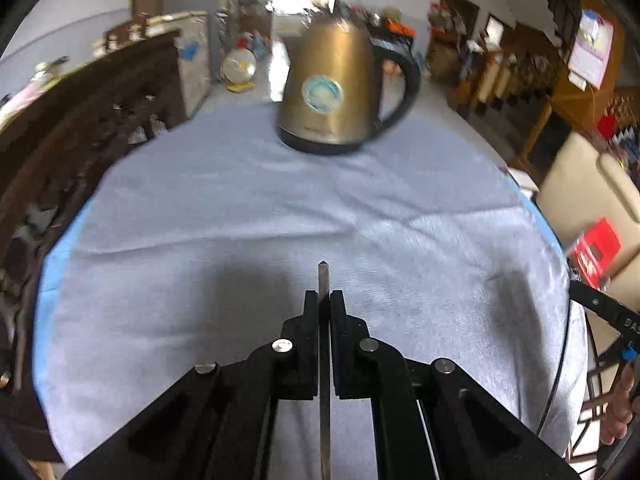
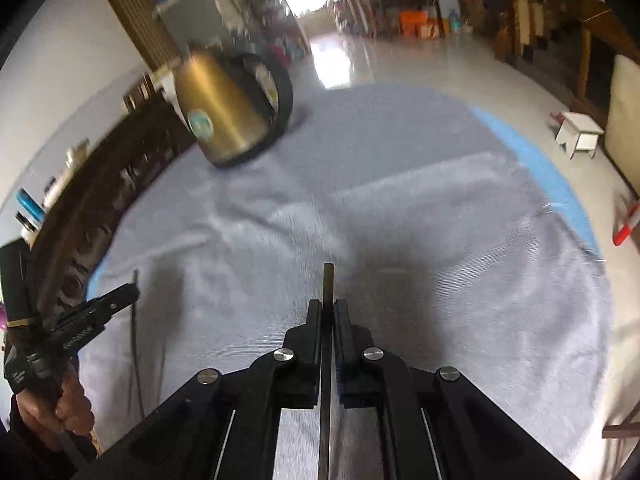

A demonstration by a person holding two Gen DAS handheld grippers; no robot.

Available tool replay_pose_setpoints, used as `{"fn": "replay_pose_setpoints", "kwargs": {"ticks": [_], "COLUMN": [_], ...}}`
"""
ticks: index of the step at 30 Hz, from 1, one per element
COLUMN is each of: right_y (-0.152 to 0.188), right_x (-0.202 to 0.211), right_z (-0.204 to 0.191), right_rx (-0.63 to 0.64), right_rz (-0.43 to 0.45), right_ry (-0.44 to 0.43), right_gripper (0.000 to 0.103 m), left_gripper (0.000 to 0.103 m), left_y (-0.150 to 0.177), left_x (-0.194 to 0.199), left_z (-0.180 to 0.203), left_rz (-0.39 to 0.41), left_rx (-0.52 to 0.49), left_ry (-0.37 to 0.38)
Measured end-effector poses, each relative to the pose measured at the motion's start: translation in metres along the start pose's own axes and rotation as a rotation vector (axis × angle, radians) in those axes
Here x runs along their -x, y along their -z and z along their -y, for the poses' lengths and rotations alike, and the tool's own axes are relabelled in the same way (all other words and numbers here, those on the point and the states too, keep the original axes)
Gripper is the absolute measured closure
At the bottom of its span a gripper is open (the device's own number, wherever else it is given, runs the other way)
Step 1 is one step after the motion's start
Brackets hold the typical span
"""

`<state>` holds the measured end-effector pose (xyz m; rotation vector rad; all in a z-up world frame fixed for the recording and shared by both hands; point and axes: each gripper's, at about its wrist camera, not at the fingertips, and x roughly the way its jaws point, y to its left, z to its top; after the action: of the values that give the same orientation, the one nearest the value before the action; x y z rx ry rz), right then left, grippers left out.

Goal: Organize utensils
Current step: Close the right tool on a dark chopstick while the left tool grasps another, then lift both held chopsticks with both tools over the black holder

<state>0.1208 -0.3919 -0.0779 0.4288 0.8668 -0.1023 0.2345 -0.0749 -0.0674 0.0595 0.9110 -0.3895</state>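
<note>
The left gripper (image 1: 324, 300) is clamping a thin flat metal utensil (image 1: 323, 276), its tip poking out just past the closed fingers. The right gripper (image 2: 328, 308) is pinching a second slim metal utensil (image 2: 328, 280) the same way. Both are hovering over a round table draped in a grey-blue cloth (image 1: 240, 208), with a brass-coloured electric kettle (image 1: 336, 92) standing at the far side.
</note>
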Motion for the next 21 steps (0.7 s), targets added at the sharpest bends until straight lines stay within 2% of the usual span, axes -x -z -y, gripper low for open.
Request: {"fn": "replay_pose_setpoints", "kwargs": {"ticks": [11, 16, 21], "right_y": [0.048, 0.069, 0.084], "right_x": [0.124, 0.158, 0.179], "right_z": [-0.017, -0.026, -0.035], "right_rx": [-0.006, -0.013, -0.001], "right_rz": [0.255, 0.312, 0.352], "right_ry": [-0.017, -0.030, -0.021], "right_gripper": [0.097, 0.097, 0.097], "left_gripper": [0.098, 0.098, 0.098], "left_y": [0.059, 0.079, 0.096], "left_x": [0.124, 0.164, 0.186], "left_z": [-0.043, -0.043, -0.031], "left_rz": [0.198, 0.275, 0.328], "left_rx": [0.138, 0.152, 0.137], "left_ry": [-0.057, -0.057, -0.060]}}
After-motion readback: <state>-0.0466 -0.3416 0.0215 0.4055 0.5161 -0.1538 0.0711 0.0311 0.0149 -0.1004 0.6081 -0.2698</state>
